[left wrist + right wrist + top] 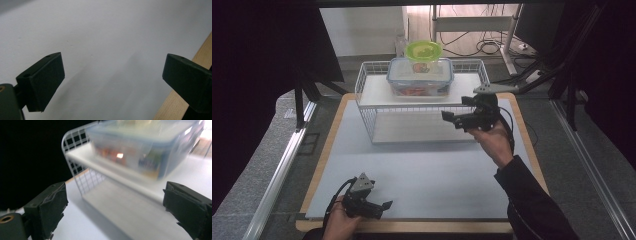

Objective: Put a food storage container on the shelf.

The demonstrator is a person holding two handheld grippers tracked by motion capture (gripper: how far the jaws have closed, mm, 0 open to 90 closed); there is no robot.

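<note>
Your right gripper (453, 118) hangs in front of the wire rack (367, 95), jaws spread wide with nothing between them. The thing nearest it is the clear box (420, 76) with the blue-rimmed lid, sitting on the rack's upper shelf, toward the shelf's middle and back. Its long axis runs side to side, parallel with the far edge of the table (422, 175), one long wall facing you. It's a rounded-corner rectangle, see-through, with reddish and mixed-colour contents inside; in the right gripper view those contents are blurred, so you can't tell what they are. A lime-green lid (424, 50) rests on top of the box, toward its back edge. Your left gripper (379, 206) sits low at the near edge of the table, left of centre, jaws wide apart too, holding nothing, bare surface between them.
</note>
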